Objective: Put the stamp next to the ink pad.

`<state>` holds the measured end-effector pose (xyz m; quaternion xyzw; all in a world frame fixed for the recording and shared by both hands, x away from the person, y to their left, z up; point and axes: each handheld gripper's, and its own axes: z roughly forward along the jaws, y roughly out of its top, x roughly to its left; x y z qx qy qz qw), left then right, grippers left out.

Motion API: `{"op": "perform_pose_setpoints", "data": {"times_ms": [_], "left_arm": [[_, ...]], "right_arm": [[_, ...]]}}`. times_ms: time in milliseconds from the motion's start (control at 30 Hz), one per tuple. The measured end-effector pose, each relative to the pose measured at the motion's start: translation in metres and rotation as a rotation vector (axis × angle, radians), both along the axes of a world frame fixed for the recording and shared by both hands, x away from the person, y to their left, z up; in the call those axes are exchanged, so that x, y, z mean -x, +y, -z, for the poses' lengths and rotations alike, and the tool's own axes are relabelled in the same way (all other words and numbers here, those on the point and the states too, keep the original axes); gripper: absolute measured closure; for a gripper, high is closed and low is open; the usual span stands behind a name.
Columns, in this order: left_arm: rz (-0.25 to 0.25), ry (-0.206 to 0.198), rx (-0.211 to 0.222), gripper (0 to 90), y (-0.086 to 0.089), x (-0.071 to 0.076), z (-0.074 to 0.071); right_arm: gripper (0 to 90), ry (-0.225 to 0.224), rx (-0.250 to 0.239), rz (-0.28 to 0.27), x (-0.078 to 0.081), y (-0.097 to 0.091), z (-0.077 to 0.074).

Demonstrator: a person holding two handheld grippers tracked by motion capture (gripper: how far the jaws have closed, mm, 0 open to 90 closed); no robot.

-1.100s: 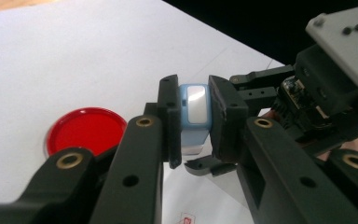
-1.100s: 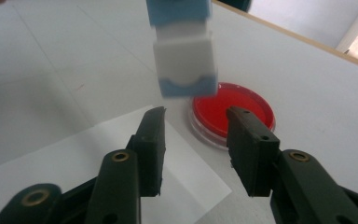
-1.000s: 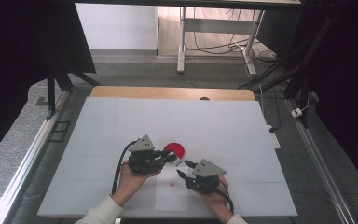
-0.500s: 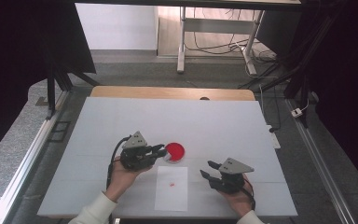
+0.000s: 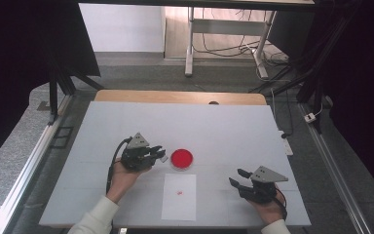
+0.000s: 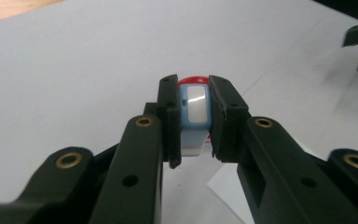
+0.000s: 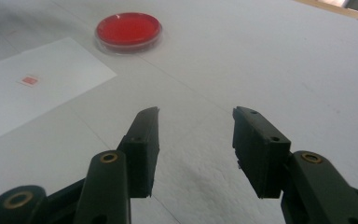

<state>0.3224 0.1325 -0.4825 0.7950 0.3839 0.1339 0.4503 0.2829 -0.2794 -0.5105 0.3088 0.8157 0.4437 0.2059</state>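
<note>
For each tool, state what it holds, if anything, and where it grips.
Left tool clamps a small light-blue block by its two side faces. Right tool is open and holds nothing.

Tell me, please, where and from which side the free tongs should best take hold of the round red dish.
Grip the red dish across its low clear rim, coming down from above with one jaw on each side. It lies flat and shallow on the table, so a level approach would probably only push it. The right tongs are open and empty; the left tongs already hold a small blue-and-white stamp.

Dish (image 5: 181,159) behind paper sheet (image 5: 179,196)
</note>
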Motion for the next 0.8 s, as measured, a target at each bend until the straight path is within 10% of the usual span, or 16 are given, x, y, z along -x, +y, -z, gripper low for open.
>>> {"op": "perform_pose_setpoints", "data": {"times_ms": [800], "left_arm": [[-0.011, 0.061, -0.105, 74.6, -0.012, -0.027, 0.027]], "right_arm": [[50.1, 0.012, -0.003, 0.039, 0.001, -0.016, 0.000]]}}
